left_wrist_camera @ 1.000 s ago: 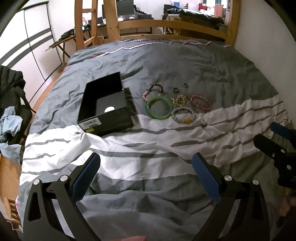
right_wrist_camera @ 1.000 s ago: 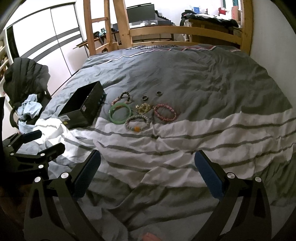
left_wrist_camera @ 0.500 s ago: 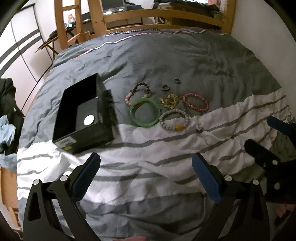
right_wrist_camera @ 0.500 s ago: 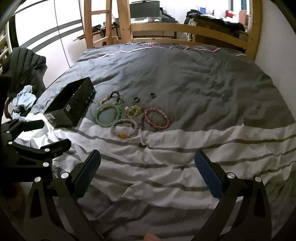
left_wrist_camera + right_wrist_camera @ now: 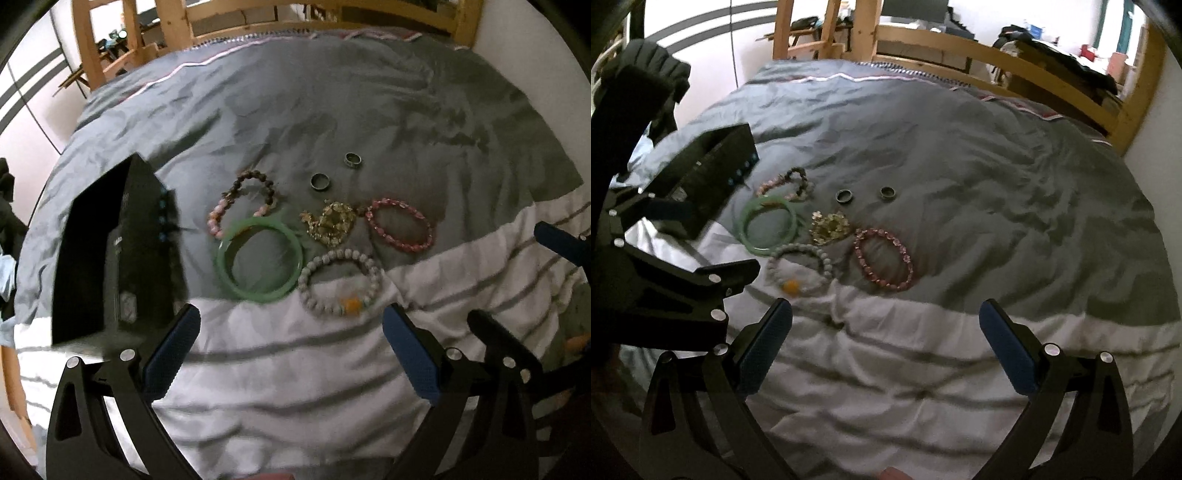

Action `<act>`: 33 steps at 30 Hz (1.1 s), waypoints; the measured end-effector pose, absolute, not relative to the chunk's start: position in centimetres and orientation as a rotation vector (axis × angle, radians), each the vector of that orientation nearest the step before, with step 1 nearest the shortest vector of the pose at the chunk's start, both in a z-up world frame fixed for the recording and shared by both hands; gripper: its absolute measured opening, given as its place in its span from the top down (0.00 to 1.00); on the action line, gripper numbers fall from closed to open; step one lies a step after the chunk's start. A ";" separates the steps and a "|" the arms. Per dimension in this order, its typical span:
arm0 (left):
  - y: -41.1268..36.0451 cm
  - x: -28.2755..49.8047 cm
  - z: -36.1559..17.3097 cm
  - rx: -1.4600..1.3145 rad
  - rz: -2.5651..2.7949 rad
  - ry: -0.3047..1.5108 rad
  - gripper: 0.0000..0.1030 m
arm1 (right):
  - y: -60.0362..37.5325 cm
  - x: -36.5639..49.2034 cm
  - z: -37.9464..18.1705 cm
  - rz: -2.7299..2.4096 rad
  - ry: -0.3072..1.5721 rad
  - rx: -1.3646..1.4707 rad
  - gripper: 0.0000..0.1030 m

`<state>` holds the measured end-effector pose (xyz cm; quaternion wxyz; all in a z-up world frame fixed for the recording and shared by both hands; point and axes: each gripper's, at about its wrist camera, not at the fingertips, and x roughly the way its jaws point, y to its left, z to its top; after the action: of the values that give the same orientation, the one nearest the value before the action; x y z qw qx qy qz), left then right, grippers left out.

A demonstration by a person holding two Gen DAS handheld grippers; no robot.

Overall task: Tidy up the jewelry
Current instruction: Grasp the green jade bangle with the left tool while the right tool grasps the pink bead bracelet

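Jewelry lies on the grey and white striped duvet (image 5: 295, 387): a green bangle (image 5: 221, 264), a grey bead bracelet (image 5: 314, 295) with an orange bead, a pink bead bracelet (image 5: 373, 225), a dark and pink bead bracelet (image 5: 216, 218), a gold brooch (image 5: 330, 223) and two rings (image 5: 320, 181) (image 5: 352, 159). An open black box (image 5: 110, 258) stands left of them. My left gripper (image 5: 291, 345) is open and empty, just short of the grey bracelet. My right gripper (image 5: 886, 339) is open and empty, near the pink bracelet (image 5: 862, 266) and the grey one (image 5: 775, 264).
The wooden bed frame (image 5: 997, 62) runs along the far edge. A white wall (image 5: 1160, 122) is on the right. A dark jacket (image 5: 653, 77) hangs at the left. The left gripper also shows in the right wrist view (image 5: 665, 258), close to the box (image 5: 713, 177).
Both grippers have moved forward toward the jewelry, which now looks larger and closer. Both jaws stay open. The box and the jewelry lie where they were.
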<state>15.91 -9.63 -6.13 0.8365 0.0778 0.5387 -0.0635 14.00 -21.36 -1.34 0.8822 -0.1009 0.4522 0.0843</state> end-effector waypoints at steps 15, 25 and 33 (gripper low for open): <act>-7.1 21.9 -13.0 -0.158 -0.232 1.183 0.06 | -23.8 21.0 -10.1 0.237 0.919 0.021 0.03; -7.7 22.2 -13.3 -0.119 -0.261 1.210 0.08 | -22.5 21.3 -11.6 0.185 0.929 -0.074 0.18; -6.2 22.3 -13.0 -0.208 -0.226 1.223 0.64 | -23.4 20.7 -10.2 0.144 0.895 -0.070 0.81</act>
<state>22.30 -6.18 -13.02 0.8076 -0.0975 0.5719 -0.1058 20.74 -23.40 -10.22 0.8983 -0.0340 0.4324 0.0695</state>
